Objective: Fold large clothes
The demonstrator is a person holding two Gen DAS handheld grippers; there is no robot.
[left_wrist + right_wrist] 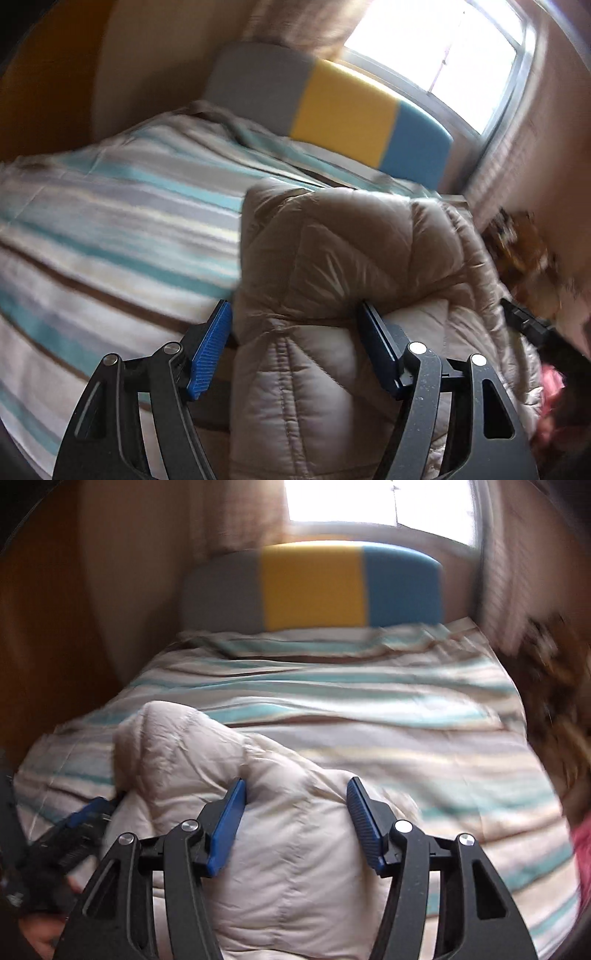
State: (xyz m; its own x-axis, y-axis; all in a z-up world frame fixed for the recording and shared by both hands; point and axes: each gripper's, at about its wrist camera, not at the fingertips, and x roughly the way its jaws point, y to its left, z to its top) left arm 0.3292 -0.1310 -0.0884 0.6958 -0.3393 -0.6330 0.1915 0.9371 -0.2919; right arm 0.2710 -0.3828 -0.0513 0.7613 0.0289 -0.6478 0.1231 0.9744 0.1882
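Here, both grippers carry a puffy jacket [332, 258] over the bed's [110, 229] near end: left gripper [295, 354] and right gripper [295, 823], half-open, each pinch thick padding. Slick fabric could slip free, undoing the fold.

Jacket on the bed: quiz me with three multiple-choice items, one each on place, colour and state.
1. Where is the jacket?
A. on the striped bed
B. on the floor
C. on a chair

2. What colour is the middle panel of the headboard?
A. red
B. yellow
C. green

3. How does the jacket lie?
A. spread flat
B. on a hanger
C. bunched up in puffy folds

Answers:
1. A, striped bedding shows around it.
2. B, yellow sits between the grey and blue panels.
3. C, it heaps up in thick folds in both views.
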